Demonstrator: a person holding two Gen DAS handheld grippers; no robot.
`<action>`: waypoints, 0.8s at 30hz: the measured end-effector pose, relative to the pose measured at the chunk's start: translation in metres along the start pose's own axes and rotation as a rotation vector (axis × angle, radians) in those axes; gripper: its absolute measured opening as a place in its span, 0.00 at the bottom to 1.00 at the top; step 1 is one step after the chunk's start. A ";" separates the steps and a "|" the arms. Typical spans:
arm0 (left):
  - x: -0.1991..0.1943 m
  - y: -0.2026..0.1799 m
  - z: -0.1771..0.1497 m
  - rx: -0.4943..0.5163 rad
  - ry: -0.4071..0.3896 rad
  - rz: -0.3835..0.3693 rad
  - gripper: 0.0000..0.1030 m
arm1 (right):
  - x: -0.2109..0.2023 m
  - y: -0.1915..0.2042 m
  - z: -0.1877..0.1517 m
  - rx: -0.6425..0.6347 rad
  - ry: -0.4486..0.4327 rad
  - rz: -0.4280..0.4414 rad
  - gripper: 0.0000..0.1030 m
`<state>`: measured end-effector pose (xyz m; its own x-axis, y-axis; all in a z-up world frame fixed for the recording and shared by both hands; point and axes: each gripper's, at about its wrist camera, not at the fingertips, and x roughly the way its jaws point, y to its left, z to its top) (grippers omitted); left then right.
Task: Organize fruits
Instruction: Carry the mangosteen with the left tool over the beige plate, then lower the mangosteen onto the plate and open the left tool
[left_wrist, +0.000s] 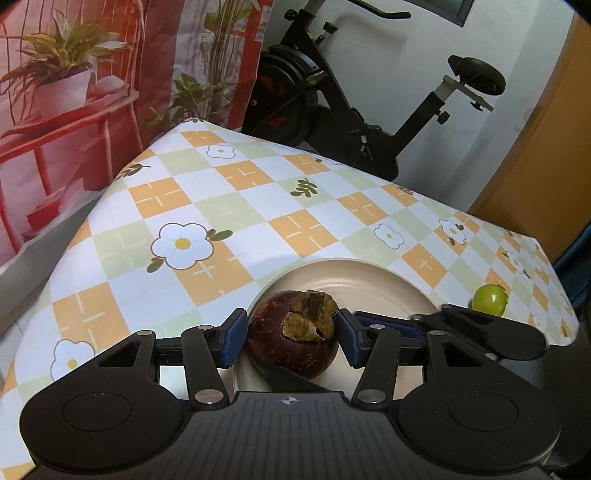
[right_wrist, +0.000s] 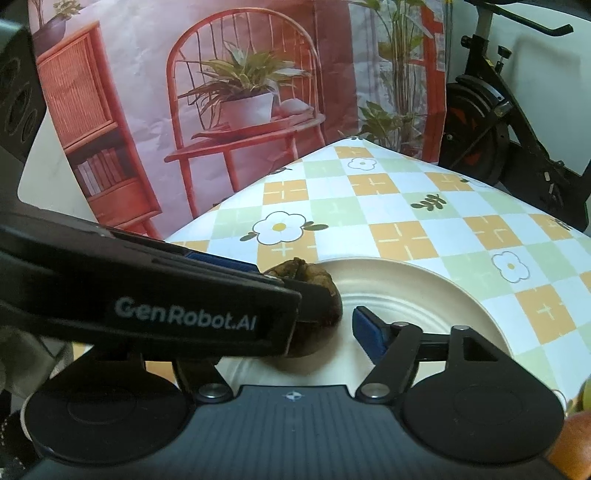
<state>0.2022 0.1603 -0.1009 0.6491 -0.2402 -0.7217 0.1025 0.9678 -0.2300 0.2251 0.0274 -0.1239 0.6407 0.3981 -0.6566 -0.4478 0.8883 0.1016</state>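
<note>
From my left wrist view, the left gripper (left_wrist: 291, 338) sits at the lower centre of the frame with a mangosteen (left_wrist: 293, 334) between its blue pads (left_wrist: 233, 341). The left pad lies against the fruit's side; at the right pad I see a thin gap near the calyx, so I cannot tell whether the fruit is pinched or merely bracketed. The mangosteen rests on the near part of a cream plate (left_wrist: 369, 280), dry brown calyx upward. The plate stands on a table under a checked cloth (left_wrist: 229, 206) with flower prints. A small green fruit (left_wrist: 489, 300) lies on the cloth at the right of the frame, just beyond the plate's rim and partly behind the other gripper's black linkage.

From my right wrist view, the right gripper (right_wrist: 325, 328) is at the lower centre. Its right blue pad (right_wrist: 369, 336) hangs over the plate (right_wrist: 424, 288) and stands clear of the mangosteen (right_wrist: 317, 291), a strip of plate showing between them. Its left finger is hidden behind the left gripper's black body, which crosses the left half of the frame. I read these jaws as spread, gripping nothing. An orange-coloured object shows at the lower right corner, too cropped to identify.
</note>
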 end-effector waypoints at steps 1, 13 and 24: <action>-0.001 -0.001 -0.001 0.005 -0.001 0.008 0.54 | -0.002 -0.001 -0.001 0.004 -0.001 -0.001 0.69; -0.006 -0.004 -0.007 -0.046 0.000 0.071 0.57 | -0.088 -0.029 -0.017 0.027 -0.059 -0.012 0.70; -0.024 -0.021 -0.020 -0.034 -0.056 0.108 0.56 | -0.212 -0.104 -0.092 0.143 -0.179 -0.165 0.70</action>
<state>0.1694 0.1445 -0.0919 0.6961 -0.1290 -0.7063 0.0046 0.9845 -0.1753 0.0780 -0.1707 -0.0639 0.8030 0.2686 -0.5319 -0.2443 0.9626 0.1173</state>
